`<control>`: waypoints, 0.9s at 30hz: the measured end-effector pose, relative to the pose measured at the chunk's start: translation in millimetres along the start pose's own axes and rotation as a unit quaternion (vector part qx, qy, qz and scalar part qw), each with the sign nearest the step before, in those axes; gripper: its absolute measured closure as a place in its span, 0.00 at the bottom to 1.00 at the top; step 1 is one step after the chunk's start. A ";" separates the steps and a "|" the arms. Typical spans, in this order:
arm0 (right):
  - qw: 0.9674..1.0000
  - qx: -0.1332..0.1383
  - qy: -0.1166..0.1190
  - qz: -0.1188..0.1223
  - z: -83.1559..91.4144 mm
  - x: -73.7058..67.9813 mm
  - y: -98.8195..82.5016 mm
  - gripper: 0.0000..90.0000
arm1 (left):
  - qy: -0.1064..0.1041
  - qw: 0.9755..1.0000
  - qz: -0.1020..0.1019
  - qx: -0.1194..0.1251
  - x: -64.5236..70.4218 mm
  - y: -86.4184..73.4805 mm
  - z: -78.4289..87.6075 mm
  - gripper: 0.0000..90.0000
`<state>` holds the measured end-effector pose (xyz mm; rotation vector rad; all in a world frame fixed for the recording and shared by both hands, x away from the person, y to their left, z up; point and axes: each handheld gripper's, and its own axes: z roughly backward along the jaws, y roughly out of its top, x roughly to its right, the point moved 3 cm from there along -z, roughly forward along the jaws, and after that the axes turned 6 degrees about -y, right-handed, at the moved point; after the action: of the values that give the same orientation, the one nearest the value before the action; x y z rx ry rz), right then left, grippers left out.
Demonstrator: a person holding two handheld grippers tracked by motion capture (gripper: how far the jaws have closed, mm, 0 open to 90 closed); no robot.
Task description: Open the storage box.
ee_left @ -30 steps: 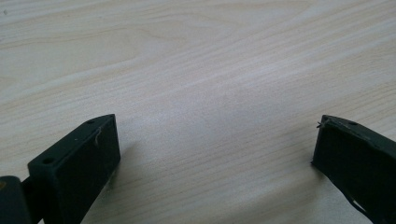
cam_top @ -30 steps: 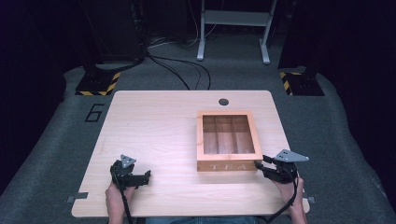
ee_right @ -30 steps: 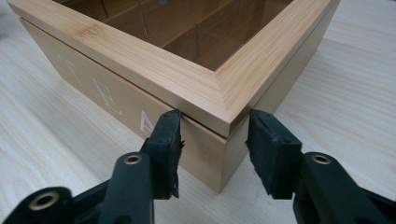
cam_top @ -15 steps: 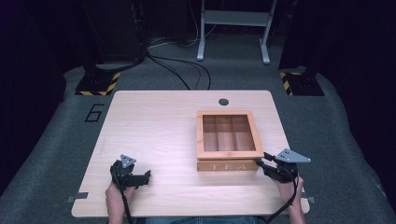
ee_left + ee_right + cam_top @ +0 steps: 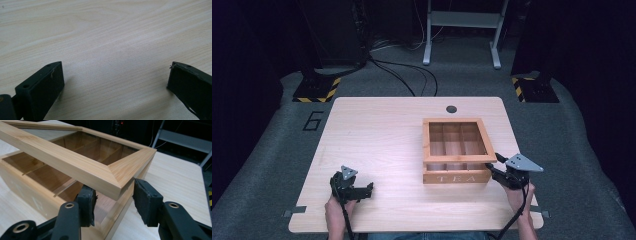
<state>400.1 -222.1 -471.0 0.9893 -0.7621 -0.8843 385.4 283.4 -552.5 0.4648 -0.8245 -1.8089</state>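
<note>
A light wooden tea box with a glass-paned, wood-framed lid stands on the pale wood-grain tabletop, right of centre, its front face lettered "TEA" turned toward the person. The lid is lifted a little at its front edge, so a gap shows between the frame and the box wall, and the dividers inside can be seen through it.

The right claw sits at the box's front right corner. In the right gripper view one black pad is tucked under the raised lid frame, over the box interior, while the other stands outside the corner, just beside the side wall. The pads do not visibly press on the wood; the jaws have just been opening slightly, with the lid's corner and the box wall between them.

The left claw rests low over bare tabletop, well apart from the box at the near left, jaws spread wide and holding nothing.

The relation that matters: the lid's corner lies directly ahead of and just above the right claw, with the hinge side at the far edge. The right hand is by far the nearer, so raising the lid further would likely fall to it, swinging up and away from the person.
</note>
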 end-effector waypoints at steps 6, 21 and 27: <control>1.000 0.018 -0.013 0.002 -3.6 3.2 12.1 0.59 | 0.002 1.000 0.000 0.001 0.2 -0.1 -0.2 0.00; 0.999 0.038 -0.005 -0.035 -14.3 16.3 34.2 0.60 | 0.000 1.000 -0.001 -0.002 0.2 -0.1 0.4 0.00; 0.998 0.046 -0.003 -0.042 -16.2 20.2 44.8 0.60 | 0.001 1.000 -0.002 -0.001 0.2 -0.1 0.5 0.00</control>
<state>434.9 -221.5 -432.7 1.1076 -0.7763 -0.9303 385.0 283.4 -552.3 0.4670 -0.8200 -1.8130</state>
